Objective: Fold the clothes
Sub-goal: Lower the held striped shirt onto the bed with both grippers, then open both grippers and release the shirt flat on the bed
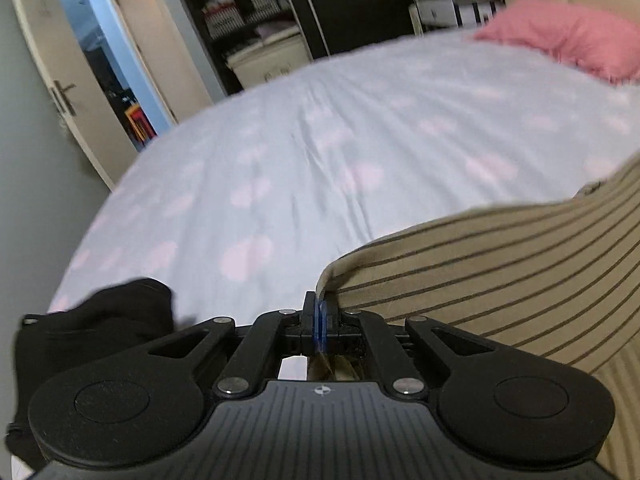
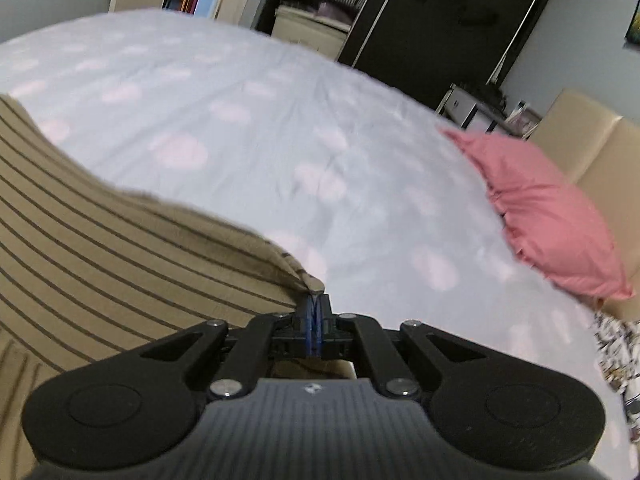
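A: What is each gripper doing?

B: The left gripper (image 1: 320, 307) has its black jaws pressed together on a corner of the tan garment with thin dark brown stripes (image 1: 500, 272). The cloth edge rises out of the blue pads right at the tips.

A: And the other one?

B: The right gripper (image 2: 315, 305) is the same, jaws clamped on another corner of that striped garment (image 2: 100, 232), which bunches into a small point just above the tips.

A: Where does the garment lie?

B: It spreads between the two grippers over the near part of the bed, on the pale blue bedsheet with soft pink spots (image 1: 320, 140). In the left view it fills the lower right; in the right view, the lower left. Its far edge sags in a curve. Whether the middle rests on the sheet or hangs just above it, I cannot tell; both views are blurred.

A: Anything else on the bed?

B: A pink ruffled pillow (image 2: 548, 220) by the cream padded headboard (image 2: 592, 152), well apart from the garment. A crumpled black cloth (image 1: 100, 320) lies at the near edge, left of the left gripper.
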`<state>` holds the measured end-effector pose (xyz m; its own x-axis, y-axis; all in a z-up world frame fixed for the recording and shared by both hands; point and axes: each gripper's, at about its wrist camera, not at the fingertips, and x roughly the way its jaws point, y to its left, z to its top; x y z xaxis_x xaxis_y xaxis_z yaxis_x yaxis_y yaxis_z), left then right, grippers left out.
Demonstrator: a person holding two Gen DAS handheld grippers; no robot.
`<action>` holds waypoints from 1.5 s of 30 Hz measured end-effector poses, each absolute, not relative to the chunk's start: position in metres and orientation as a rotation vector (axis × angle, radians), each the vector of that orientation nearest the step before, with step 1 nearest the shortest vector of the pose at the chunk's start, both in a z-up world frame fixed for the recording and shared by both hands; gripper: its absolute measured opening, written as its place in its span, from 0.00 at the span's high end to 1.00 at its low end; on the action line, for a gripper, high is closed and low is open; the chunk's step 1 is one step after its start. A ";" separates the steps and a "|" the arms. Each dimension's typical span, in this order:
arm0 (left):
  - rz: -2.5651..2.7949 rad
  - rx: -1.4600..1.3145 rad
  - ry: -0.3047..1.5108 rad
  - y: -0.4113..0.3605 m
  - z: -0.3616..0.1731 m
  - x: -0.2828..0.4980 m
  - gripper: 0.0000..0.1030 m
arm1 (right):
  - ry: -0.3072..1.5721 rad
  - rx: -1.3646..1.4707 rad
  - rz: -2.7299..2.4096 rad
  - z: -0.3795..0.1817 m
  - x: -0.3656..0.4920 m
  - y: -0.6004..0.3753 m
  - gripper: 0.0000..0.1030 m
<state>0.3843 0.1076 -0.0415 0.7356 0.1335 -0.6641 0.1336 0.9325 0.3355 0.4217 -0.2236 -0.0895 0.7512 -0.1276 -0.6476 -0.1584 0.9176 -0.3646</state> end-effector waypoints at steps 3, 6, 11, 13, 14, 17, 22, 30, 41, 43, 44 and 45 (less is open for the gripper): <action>-0.016 0.388 0.786 0.106 -0.065 0.395 1.00 | 0.765 -0.415 0.029 -0.106 0.429 -0.224 0.97; -0.030 0.390 0.819 0.107 -0.083 0.401 1.00 | 0.794 -0.400 0.033 -0.119 0.429 -0.226 0.97; -0.044 0.376 0.837 0.111 -0.101 0.404 0.99 | 0.805 -0.381 0.062 -0.104 0.422 -0.228 0.86; -0.045 0.363 0.834 0.113 -0.098 0.404 0.91 | 0.797 -0.367 0.051 -0.089 0.414 -0.233 0.72; -0.046 0.355 0.827 0.114 -0.092 0.400 0.77 | 0.789 -0.359 0.044 -0.081 0.409 -0.236 0.68; -0.033 0.340 0.792 0.121 -0.073 0.391 0.51 | 0.777 -0.342 0.024 -0.056 0.389 -0.246 0.68; -0.016 0.296 0.769 0.141 -0.025 0.351 0.51 | 0.785 -0.272 0.008 -0.017 0.340 -0.271 0.61; -0.075 0.206 0.875 0.160 0.000 0.264 0.51 | 0.837 -0.194 0.042 0.013 0.231 -0.303 0.53; -0.109 0.204 1.038 0.149 -0.055 0.228 0.54 | 0.906 0.031 -0.131 -0.014 0.199 -0.392 0.59; -0.085 0.179 1.079 0.154 -0.063 0.231 0.61 | 0.927 0.125 -0.134 -0.024 0.202 -0.407 0.61; -0.081 0.170 1.087 0.155 -0.066 0.231 0.65 | 0.934 0.151 -0.133 -0.029 0.203 -0.411 0.61; -0.077 0.163 1.090 0.156 -0.067 0.232 0.67 | 0.946 0.166 -0.131 -0.035 0.205 -0.413 0.61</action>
